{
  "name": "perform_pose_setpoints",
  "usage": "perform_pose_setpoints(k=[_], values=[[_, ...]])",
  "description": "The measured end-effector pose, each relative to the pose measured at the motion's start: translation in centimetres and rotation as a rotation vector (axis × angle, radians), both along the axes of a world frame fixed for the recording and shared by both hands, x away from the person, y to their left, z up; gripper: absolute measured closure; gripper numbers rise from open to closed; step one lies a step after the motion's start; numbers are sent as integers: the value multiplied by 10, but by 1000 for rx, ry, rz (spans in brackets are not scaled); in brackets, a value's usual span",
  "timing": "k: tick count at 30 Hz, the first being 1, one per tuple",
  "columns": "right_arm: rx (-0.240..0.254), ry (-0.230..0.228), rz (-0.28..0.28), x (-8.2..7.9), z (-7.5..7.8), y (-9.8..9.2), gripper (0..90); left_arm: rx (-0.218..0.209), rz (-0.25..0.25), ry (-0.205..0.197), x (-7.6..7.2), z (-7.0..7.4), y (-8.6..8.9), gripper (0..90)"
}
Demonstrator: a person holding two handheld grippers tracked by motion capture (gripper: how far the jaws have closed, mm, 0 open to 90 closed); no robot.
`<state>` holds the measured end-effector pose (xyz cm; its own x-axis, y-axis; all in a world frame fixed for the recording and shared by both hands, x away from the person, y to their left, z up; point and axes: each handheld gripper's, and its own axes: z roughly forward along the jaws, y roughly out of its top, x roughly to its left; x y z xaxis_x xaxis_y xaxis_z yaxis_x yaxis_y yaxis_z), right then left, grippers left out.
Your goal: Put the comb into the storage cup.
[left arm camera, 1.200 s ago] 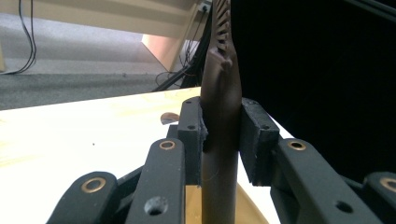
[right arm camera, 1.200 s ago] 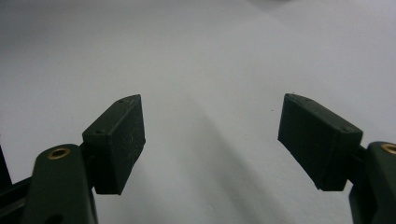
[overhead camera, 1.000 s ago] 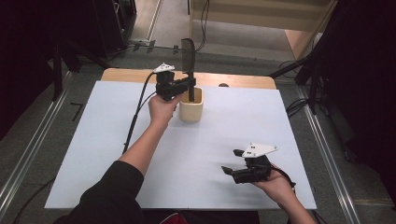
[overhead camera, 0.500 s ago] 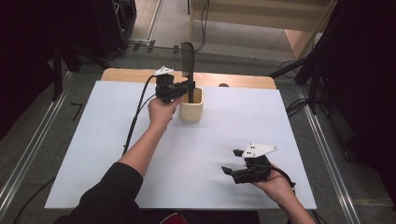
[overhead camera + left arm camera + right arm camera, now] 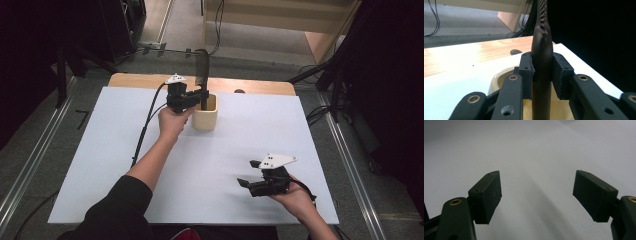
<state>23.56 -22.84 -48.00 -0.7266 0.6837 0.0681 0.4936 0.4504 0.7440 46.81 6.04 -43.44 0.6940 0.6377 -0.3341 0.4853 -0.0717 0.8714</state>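
Left gripper (image 5: 543, 75) (clamped) on utensil (image 5: 541, 50)

Place: a lab or recording room
Desk (image 5: 125, 165): white sheet over a wooden top, set up as a test surface
Floor: grey carpet, with metal rails (image 5: 30, 175) at 9 and 3 o'clock
Cables (image 5: 320, 112): loose black bundles at 12 and 2 o'clock
Surroundings: dark stands (image 5: 60, 65) at 10 o'clock, wooden furniture (image 5: 280, 15) at 12 o'clock

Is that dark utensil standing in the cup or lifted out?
In. The dark utensil stands upright with its lower end inside the beige cup, clamped by the left gripper.
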Motion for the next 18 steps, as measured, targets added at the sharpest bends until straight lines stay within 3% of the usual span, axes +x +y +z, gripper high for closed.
perform_pose_setpoints(k=[14,18], values=[[1,3,5,-1,0,1,212,19,-12,2,0,-4,0,721],[0,-4,6,0,0,1,212,-22,-21,45,1,-3,4,528]])
